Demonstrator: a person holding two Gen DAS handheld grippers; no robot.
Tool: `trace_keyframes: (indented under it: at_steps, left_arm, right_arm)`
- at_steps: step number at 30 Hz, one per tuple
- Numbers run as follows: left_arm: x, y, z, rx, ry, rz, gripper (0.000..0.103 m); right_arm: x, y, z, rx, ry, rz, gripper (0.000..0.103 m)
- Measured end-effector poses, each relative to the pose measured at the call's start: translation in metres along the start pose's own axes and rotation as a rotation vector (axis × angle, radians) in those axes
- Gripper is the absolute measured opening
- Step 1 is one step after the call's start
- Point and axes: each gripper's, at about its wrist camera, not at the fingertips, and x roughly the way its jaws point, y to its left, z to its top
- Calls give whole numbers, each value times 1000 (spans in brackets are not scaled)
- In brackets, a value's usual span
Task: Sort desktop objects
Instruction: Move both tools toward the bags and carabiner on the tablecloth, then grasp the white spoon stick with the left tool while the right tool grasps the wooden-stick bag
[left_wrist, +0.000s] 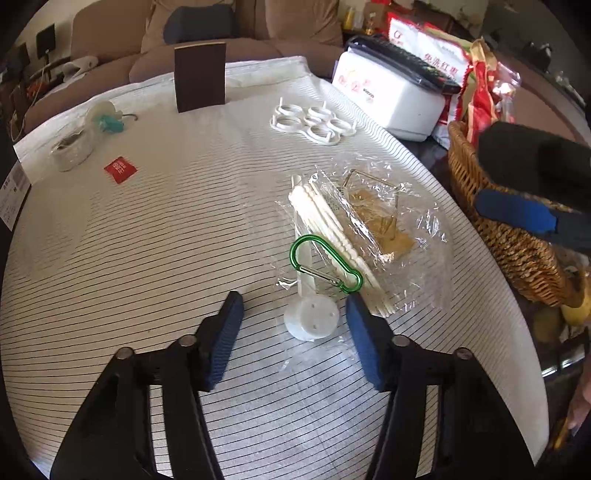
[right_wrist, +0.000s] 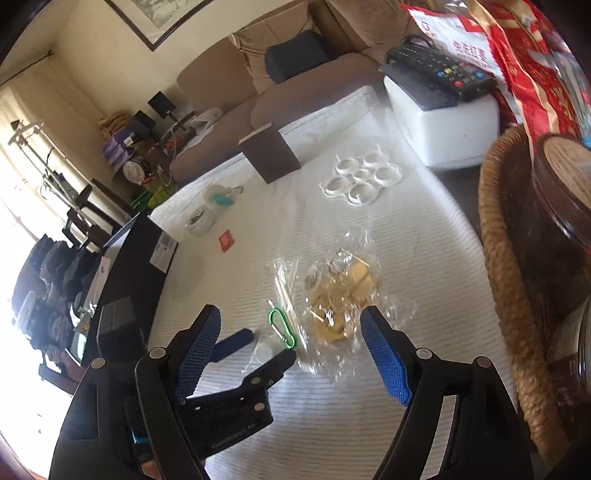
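A white round base on a stem (left_wrist: 312, 319) lies on the striped cloth (left_wrist: 147, 258) between the fingers of my left gripper (left_wrist: 293, 306), which is open; its pads do not press on the base. Just beyond lies a green carabiner (left_wrist: 325, 264) on a clear bag of white sticks (left_wrist: 325, 229), with gold clips in crumpled plastic (left_wrist: 380, 218) beside it. My right gripper (right_wrist: 291, 314) hovers open above the carabiner (right_wrist: 282, 328) and the gold clips (right_wrist: 343, 295), holding nothing. The left gripper (right_wrist: 264, 350) shows below it.
A wicker basket (left_wrist: 509, 240) stands at the right edge. Behind it sit a white box (left_wrist: 391, 99) with a remote on top, and red bags. Farther back lie a white ring holder (left_wrist: 314, 123), brown box (left_wrist: 199, 77), red square (left_wrist: 120, 170) and coiled white cable (left_wrist: 72, 149).
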Motion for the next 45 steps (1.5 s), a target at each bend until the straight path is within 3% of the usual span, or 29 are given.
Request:
trace_keyframes:
  at_steps: [1,5,8,13,15,19,21,26,29,31,35,40,45]
  left_arm:
    - [0,0,0,4,0,0,35]
    - [0,7,0,-10,-1,-27,34]
    - [-1,10,-1,-26,-5,-47,33]
    - [-2,22,-2,-68,-10,-101,29]
    - [-3,29,-3,-94,-9,-122,27]
    - [-10,40,-10,-118,-10,-136,25]
    - [-13,44,-14,-121,-11,-128,25]
    - [-29,59,-27,-125,-14,-102,25]
    - [-44,69,-37,-115,-20,-56,25]
    - [-54,78,-44,-112,-21,-32,25]
    - [-73,92,-55,-117,-3,-2,25]
    - [-98,95,-65,-96,-1,0,25]
    - [-114,105,-74,-140,-15,-40,25]
  right_arm:
    - [9,4,5,-28,14,-9,80]
    - [47,15,12,-118,80,-26,73]
    - [68,19,8,-138,119,-22,60]
    - [81,34,-1,-243,136,-88,57]
    - [81,34,-2,-253,135,-108,41]
    - [81,37,-4,-290,140,-135,33]
    - [82,39,-5,-305,148,-134,12]
    - [83,48,-9,-318,155,-133,14]
    - [78,53,-8,-298,160,-74,16]
    - [77,57,-10,-303,174,-38,22]
    - [85,69,-26,-407,225,-62,39]
    - [104,62,-46,-478,313,-130,41]
    - [101,56,-49,-494,305,-124,42]
